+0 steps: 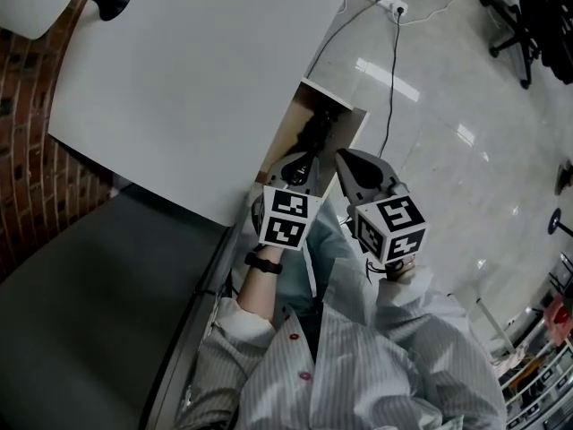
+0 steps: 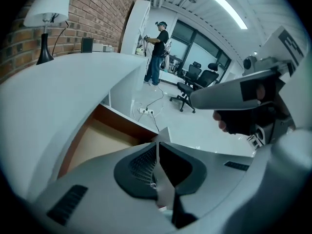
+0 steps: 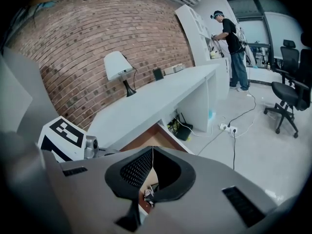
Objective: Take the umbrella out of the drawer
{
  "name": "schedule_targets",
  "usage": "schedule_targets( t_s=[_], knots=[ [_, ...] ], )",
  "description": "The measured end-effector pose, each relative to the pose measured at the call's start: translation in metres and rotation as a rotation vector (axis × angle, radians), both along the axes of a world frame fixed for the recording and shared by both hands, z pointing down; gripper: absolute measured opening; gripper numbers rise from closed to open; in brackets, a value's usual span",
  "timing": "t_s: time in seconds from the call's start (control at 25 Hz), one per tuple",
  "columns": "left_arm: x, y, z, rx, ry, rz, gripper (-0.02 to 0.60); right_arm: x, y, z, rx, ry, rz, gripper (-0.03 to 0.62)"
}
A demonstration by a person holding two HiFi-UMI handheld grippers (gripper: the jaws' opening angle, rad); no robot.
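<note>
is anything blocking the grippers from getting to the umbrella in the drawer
Nothing visible does. The drawer is pulled open with no cover, and the dark long thing in it, likely the umbrella, lies just beyond the left gripper and right gripper. Both have their jaws together, so they would need to open first.

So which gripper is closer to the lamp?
Left. The left gripper is over the open drawer, on the side toward the lamp, which stands away across the desk. The right gripper is beside the left one, on the side away from the lamp.
</note>
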State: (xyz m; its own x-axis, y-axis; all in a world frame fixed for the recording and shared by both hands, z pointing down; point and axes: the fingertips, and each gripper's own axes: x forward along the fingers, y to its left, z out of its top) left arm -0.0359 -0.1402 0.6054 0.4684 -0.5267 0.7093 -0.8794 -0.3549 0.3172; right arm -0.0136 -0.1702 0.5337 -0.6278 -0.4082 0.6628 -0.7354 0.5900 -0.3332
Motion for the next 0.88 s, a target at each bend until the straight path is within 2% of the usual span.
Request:
schedule_targets(
  t_s=[0.36, 0.56, 0.88],
  knots=[
    [0.002, 0.003, 0.081, -0.115, -0.087, 0.045, 0.011, 0.006, -0.018, 0.042, -0.030, 0.016, -0.009, 0.035],
    [0.002, 0.005, 0.118, -0.182, -0.082, 0.058, 0.015, 0.006, -0.011, 0.065, -0.061, 0.040, -0.036, 0.035],
    [0.005, 0.003, 0.166, -0.277, -0.094, 0.128, 0.097, 0.015, -0.009, 0.097, -0.103, 0.066, -0.021, 0.035]
  ],
)
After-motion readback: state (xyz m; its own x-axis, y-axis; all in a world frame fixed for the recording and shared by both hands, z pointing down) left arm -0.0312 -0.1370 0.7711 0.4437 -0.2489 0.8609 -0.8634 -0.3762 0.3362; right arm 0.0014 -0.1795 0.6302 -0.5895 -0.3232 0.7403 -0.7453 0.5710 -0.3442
